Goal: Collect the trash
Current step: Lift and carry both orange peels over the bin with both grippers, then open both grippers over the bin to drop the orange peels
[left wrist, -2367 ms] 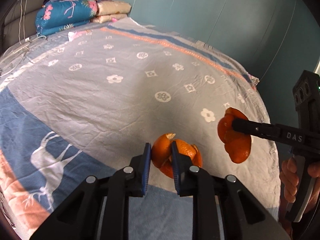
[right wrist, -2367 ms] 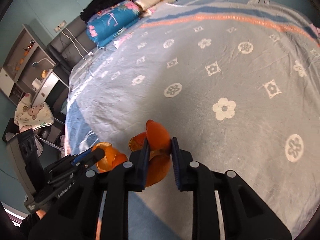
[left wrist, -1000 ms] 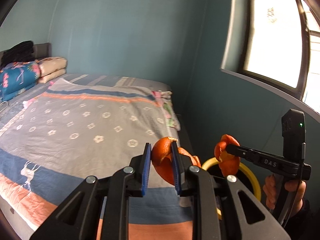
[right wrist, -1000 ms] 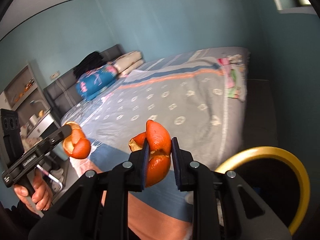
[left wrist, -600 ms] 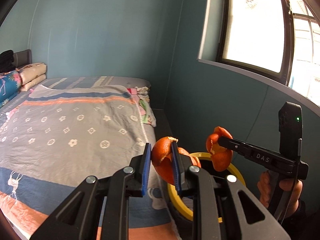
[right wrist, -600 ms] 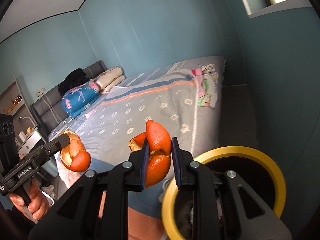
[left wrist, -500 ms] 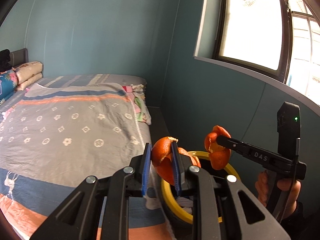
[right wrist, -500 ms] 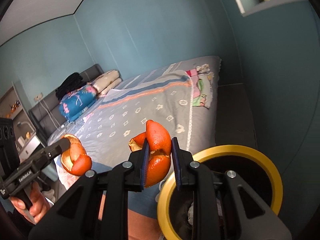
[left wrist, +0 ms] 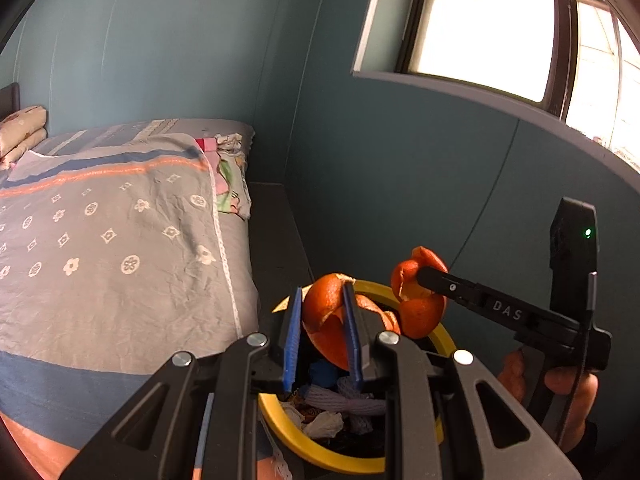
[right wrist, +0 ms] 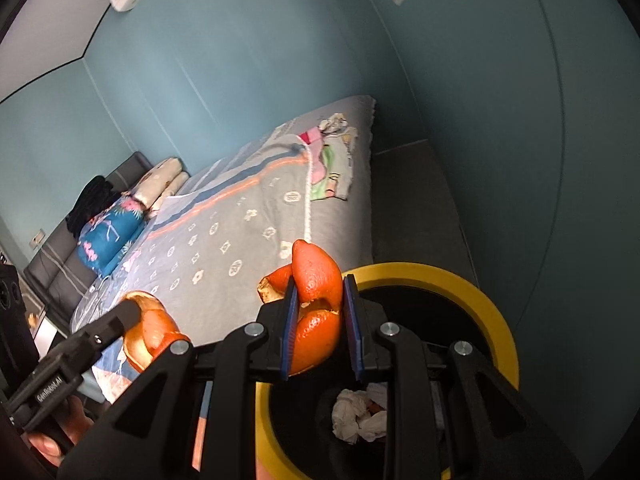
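Observation:
My left gripper is shut on a curled piece of orange peel, held above the opening of a black trash bin with a yellow rim. The right gripper comes in from the right, shut on a second orange peel over the bin's far rim. In the right wrist view the right gripper clamps its peel at the left side of the bin rim. The left gripper with its peel hangs further left. Crumpled tissue lies inside the bin.
A bed with a grey flowered cover fills the left, its foot corner close to the bin. A dark floor strip runs between the bed and the teal wall. A window is above. A person's hand grips the right tool.
Both grippers have swung away from the bed and sunk toward the bin, which now looms larger and nearer beneath them. Each still clamps its peel as before.

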